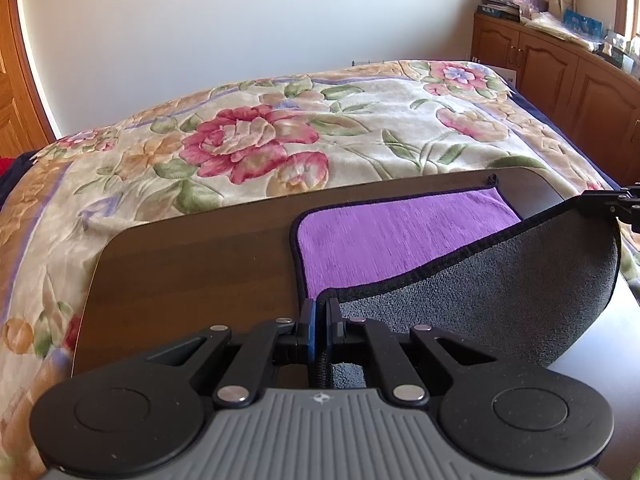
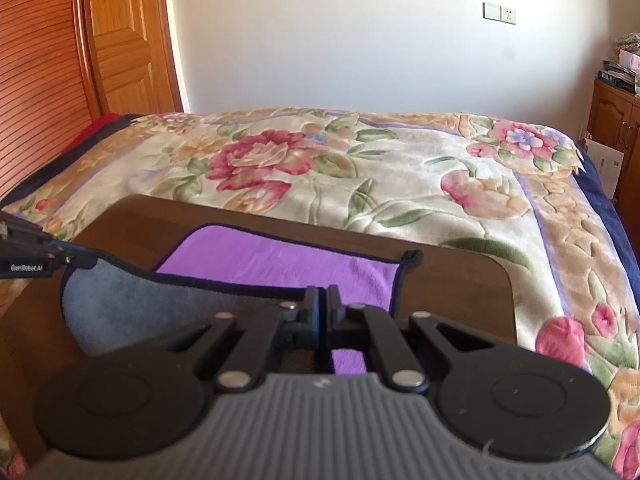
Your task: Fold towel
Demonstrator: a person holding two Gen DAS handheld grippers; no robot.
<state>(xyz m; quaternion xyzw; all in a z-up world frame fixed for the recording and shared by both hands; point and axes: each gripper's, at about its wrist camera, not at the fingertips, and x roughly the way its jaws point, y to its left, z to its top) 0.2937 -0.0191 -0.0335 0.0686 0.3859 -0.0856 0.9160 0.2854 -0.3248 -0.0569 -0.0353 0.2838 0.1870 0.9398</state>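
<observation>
Left wrist view first: the left gripper (image 1: 321,310) sits at bottom center of the frame with its jaws pressed together on the near corner of the towel (image 1: 400,236), pinching the dark-trimmed edge. The towel is purple on one face and grey on the other (the grey side is what's facing the camera where it's lifted). From the pinched corner the raised edge sweeps up to the right edge of the frame, where the right gripper (image 1: 616,200) has the other corner; its fingertips are too far over to read clearly here. The rest of the towel lies flat, purple side up, on the dark wooden table (image 1: 192,264), right of center. Behind the table is a bed with a floral blanket (image 1: 248,148), and a wooden cabinet (image 1: 560,68) piled with stuff is in the upper right.

Right wrist view: the right gripper (image 2: 323,300) is at bottom center, jaws closed tight on the towel's (image 2: 280,260) black-trimmed edge. The left gripper (image 2: 80,260) pokes in from the middle left, clamped on the far end of that same lifted edge, grey underside sagging between the two. The purple part lies on the table (image 2: 460,292) in mid-frame. There's a wooden door (image 2: 128,36) in the upper left and the blanket (image 2: 400,168) across the middle.
</observation>
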